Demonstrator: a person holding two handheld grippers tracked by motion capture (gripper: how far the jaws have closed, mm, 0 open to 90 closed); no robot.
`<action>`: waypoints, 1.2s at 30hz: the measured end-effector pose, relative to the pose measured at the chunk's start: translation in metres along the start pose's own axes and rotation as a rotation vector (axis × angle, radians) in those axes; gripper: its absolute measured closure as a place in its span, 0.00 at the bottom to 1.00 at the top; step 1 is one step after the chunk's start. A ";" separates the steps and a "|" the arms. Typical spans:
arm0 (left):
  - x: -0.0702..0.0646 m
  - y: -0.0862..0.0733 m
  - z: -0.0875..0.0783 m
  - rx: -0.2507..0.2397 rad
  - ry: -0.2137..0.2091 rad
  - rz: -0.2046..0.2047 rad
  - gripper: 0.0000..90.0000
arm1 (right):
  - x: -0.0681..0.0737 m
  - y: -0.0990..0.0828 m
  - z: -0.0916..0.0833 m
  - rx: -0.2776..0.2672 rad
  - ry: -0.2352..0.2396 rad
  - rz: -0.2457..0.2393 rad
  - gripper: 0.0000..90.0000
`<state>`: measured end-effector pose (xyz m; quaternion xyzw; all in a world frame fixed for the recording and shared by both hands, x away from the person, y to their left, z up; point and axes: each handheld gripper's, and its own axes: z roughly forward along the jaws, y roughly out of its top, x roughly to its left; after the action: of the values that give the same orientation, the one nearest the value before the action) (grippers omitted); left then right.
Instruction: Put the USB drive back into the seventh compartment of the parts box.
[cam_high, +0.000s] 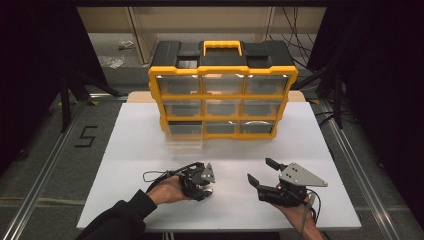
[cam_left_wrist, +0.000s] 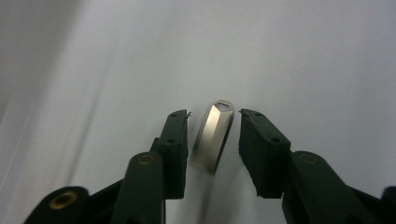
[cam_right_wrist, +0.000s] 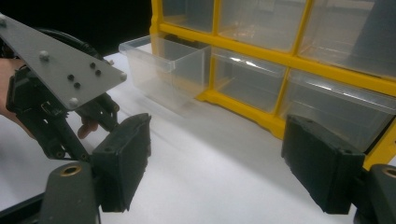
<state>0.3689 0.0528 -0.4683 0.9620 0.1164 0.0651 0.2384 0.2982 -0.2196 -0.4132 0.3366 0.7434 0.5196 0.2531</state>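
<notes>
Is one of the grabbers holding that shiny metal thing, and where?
Not yet. The small metal piece lies on the white table between the left gripper pads, gaps on both long sides. The right gripper is open, holding nothing.

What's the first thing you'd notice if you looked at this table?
The big yellow-and-black drawer cabinet at the far side of the white table, its bottom-left clear drawer pulled out. Nearer, a small shiny metal piece lies flat between the left tongs, not yet pinched, while the right tongs wait wide open.
</notes>
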 end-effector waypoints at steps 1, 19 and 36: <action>0.000 0.000 0.001 -0.002 -0.010 -0.006 0.73 | 0.000 0.000 0.000 0.001 0.000 0.000 0.28; 0.001 0.001 -0.004 -0.017 -0.001 0.010 0.87 | 0.000 0.000 0.000 0.002 0.001 -0.002 0.28; 0.014 -0.006 -0.039 -0.213 0.121 -0.058 0.87 | 0.001 0.000 0.000 0.002 0.001 -0.002 0.28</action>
<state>0.3745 0.0792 -0.4361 0.9218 0.1506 0.1280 0.3335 0.2977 -0.2194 -0.4129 0.3361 0.7444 0.5187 0.2528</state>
